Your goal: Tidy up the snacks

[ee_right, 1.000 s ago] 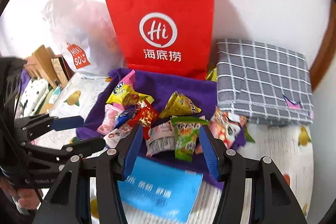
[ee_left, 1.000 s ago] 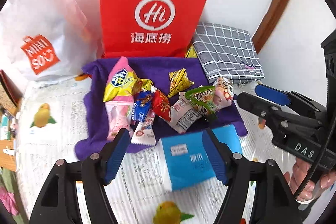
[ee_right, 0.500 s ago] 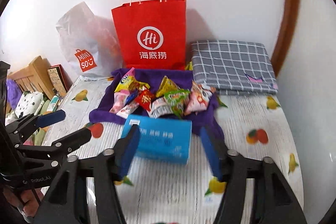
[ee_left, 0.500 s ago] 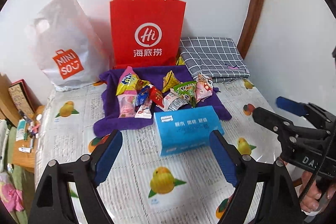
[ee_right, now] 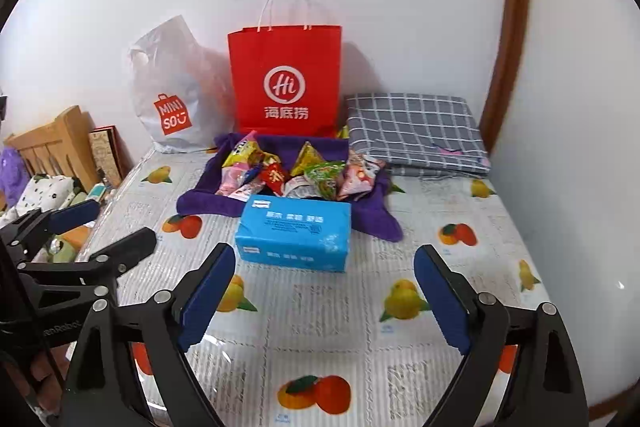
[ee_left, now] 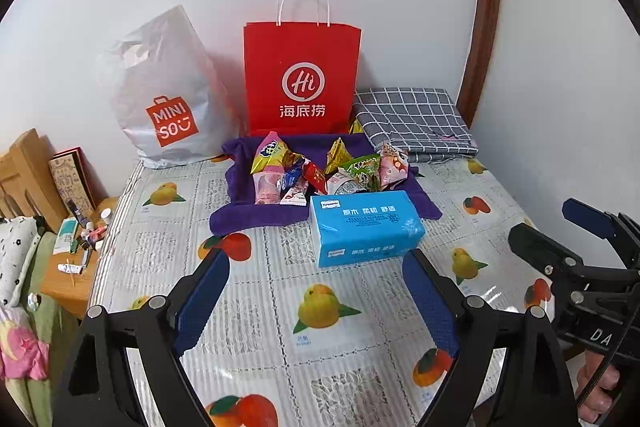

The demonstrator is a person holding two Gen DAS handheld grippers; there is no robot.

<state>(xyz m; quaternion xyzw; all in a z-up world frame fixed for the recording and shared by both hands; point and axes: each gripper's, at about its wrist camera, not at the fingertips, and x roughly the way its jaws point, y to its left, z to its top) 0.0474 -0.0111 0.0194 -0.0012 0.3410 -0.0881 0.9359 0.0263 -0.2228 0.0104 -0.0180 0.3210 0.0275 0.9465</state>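
Observation:
Several snack packets (ee_left: 320, 169) lie piled on a purple towel (ee_left: 240, 219) at the back of the table; they also show in the right wrist view (ee_right: 296, 173) on the towel (ee_right: 192, 203). A blue tissue pack (ee_left: 364, 227) (ee_right: 294, 231) lies in front of them. A red paper bag (ee_left: 302, 75) (ee_right: 286, 79) stands behind. My left gripper (ee_left: 316, 303) is open and empty, well short of the tissue pack. My right gripper (ee_right: 324, 297) is open and empty too, back from the pack. Each gripper shows at the edge of the other's view.
A white Miniso plastic bag (ee_left: 164, 95) stands left of the red bag. A folded grey checked cloth (ee_left: 416, 119) lies at the back right. The table carries a fruit-print cover (ee_left: 320, 311). A wooden nightstand with small items (ee_left: 76, 247) is off the left edge.
Both grippers have pulled back and up from the snack pile, so the whole table is in view. Both stay open and empty.

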